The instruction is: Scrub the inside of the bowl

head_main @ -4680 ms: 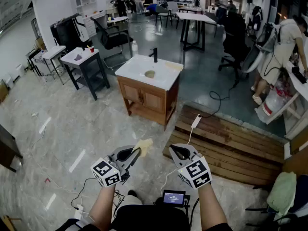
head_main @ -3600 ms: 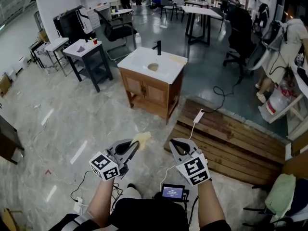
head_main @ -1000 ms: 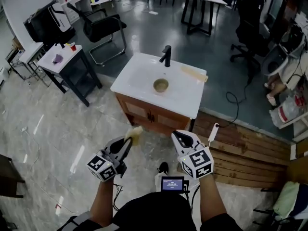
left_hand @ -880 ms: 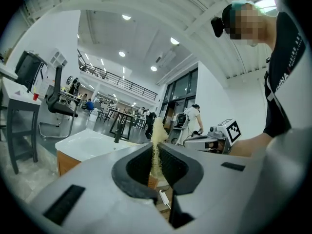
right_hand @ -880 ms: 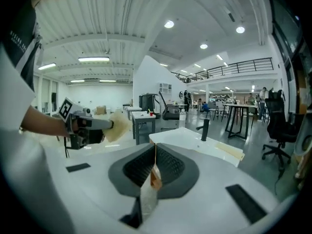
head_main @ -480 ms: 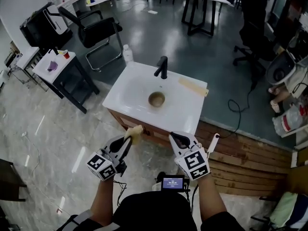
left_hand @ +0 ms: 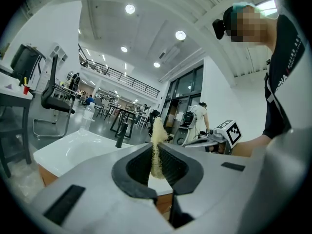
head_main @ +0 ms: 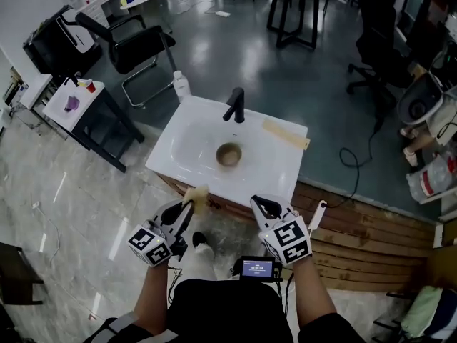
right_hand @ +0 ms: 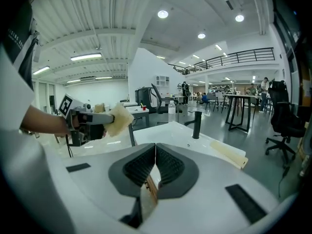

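A brown bowl (head_main: 228, 153) sits in the basin of a white sink (head_main: 268, 174) on a wooden cabinet, ahead of both grippers. My left gripper (head_main: 191, 203) is shut on a pale yellow sponge (head_main: 196, 195), held in the air just short of the sink's near edge. The sponge (left_hand: 156, 152) stands up between the jaws in the left gripper view. My right gripper (head_main: 260, 207) is shut with nothing between its jaws, level with the left one and also short of the sink. In the right gripper view the sponge (right_hand: 118, 119) and the left gripper show at the left.
A black tap (head_main: 234, 105) stands at the sink's back, a plastic bottle (head_main: 181, 86) at its far left corner, and a flat beige strip (head_main: 285, 134) on its right side. Wooden planks (head_main: 371, 241) lie on the floor to the right. A dark side table (head_main: 78, 102) and chair (head_main: 132, 41) stand at left.
The sink and bowl have come nearer and lower in the head view as I walked up to them. Both grippers kept their hold and spacing.
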{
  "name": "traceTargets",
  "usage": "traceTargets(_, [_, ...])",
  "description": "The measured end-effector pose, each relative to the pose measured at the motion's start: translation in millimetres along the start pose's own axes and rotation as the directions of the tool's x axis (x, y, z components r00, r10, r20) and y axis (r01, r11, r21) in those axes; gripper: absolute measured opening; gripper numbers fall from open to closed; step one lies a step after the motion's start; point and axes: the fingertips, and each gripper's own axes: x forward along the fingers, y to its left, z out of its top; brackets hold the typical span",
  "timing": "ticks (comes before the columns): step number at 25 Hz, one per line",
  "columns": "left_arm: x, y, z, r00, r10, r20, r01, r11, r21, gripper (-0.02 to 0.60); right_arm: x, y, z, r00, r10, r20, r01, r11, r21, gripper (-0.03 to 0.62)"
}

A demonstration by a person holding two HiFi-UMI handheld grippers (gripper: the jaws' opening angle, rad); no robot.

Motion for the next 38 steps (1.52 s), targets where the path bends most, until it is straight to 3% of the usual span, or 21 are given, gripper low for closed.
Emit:
traceTargets(8, [50.7, 55.6, 16.9, 0.996, -0.078, -0.039, 0.078, 0.997, 0.001, 0.02, 45.0, -39.6, 17.3, 0.995, -0.095, -0.02, 0.095, 0.995, 0.026, 0.009])
traceTargets(14, [93.7, 105.1, 41.9, 0.982, -0.173, -0.079, 0.173, 0.985, -0.016, 0.02, 86.6, -70.3, 38.3, 0.982, -0.183, -0.038, 0.185, 0.98, 0.067, 0.009])
traceTargets(19, [122.4, 149.4, 44.7, 0.957, -0.257, -0.134, 0.256, 0.966, -0.022, 0.02, 120.4, -87.2, 45.6, 0.966, -0.25, -0.058, 0.255, 0.96, 0.111, 0.009])
traceTargets(28, [158.3, 191.5, 50.5, 0.891, -0.395, -0.225, 0.399, 0.916, -0.03, 0.02, 160.8, -98.6, 45.7, 0.933, -0.34, -0.12, 0.358, 0.915, 0.186, 0.009])
traceTargets(33, [166.8, 198.0, 42.6, 0.866, -0.44, -0.238, 0.438, 0.897, -0.062, 0.02, 160.8, -106.2, 40.6, 0.901, -0.412, -0.138, 0.433, 0.873, 0.225, 0.009])
traceTargets(38, [172.7, 195.7, 29.9, 0.849, -0.463, -0.256, 0.455, 0.886, -0.093, 0.02, 162.3, -110.5, 30.8, 0.896, -0.411, -0.166, 0.441, 0.866, 0.238, 0.009])
